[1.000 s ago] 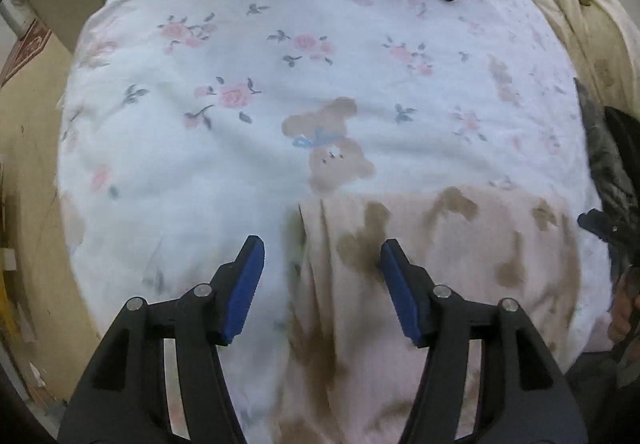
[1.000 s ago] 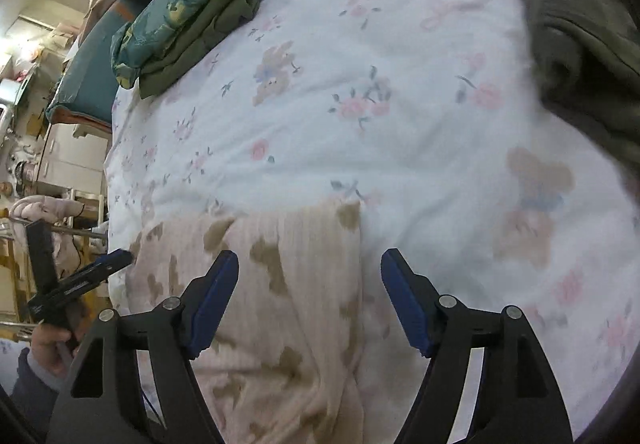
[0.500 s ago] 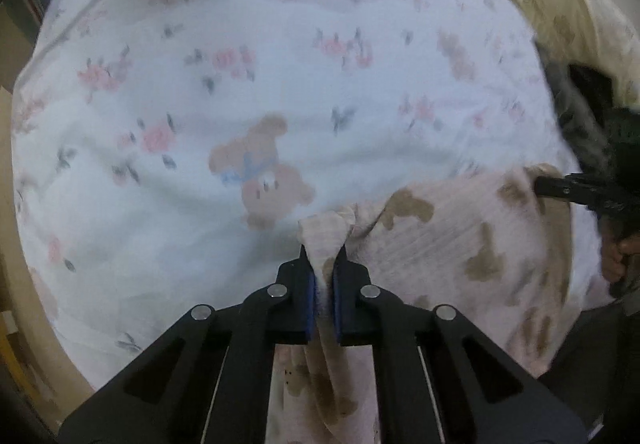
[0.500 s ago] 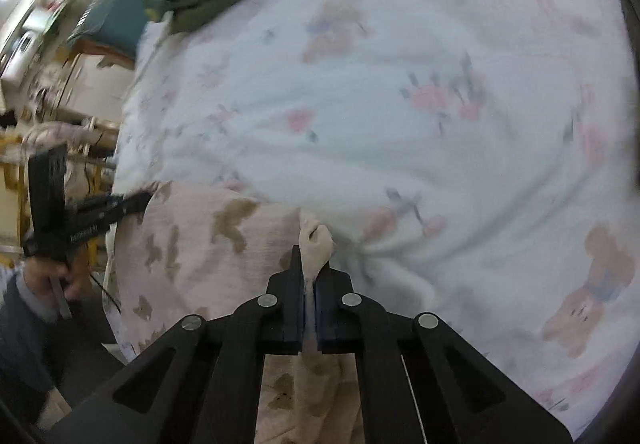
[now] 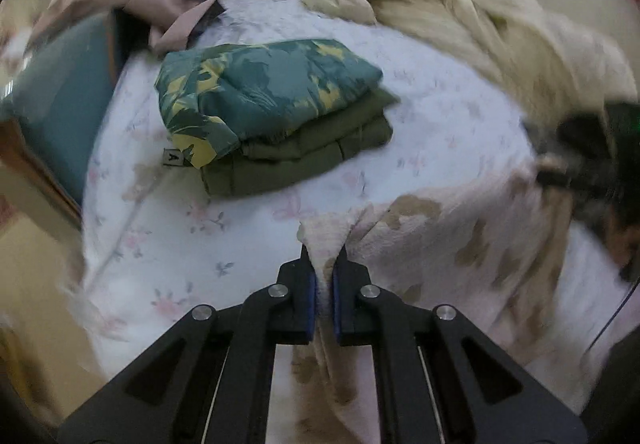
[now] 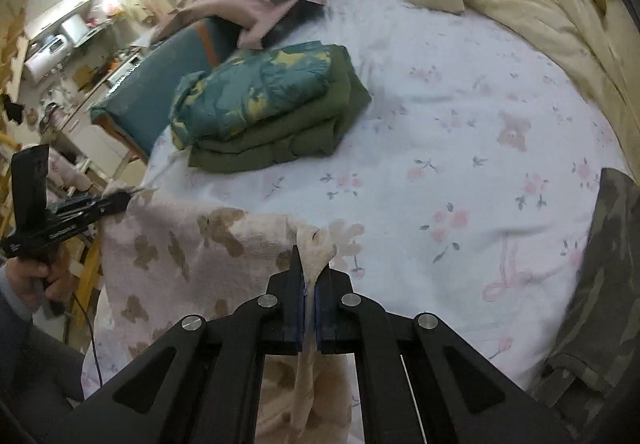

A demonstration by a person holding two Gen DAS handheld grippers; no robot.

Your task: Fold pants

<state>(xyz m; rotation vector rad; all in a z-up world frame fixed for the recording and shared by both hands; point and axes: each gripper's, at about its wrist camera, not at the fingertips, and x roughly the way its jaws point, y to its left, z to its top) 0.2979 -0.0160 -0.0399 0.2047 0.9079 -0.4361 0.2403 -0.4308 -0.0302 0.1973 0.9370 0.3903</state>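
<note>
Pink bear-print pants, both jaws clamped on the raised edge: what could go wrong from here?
1. Each grip looks thin: the right gripper pinches only a narrow twist of the pink pants, so a corner may slip out mid-fold.
2. The left gripper holds a similar small tuft, so the edge could sag and fold crooked.
3. The folded stack lies just ahead; carrying the edge far forward may brush it.

Folded clothes [image 6: 264, 103] (stacked) behind pants [image 6: 192, 256]
</note>
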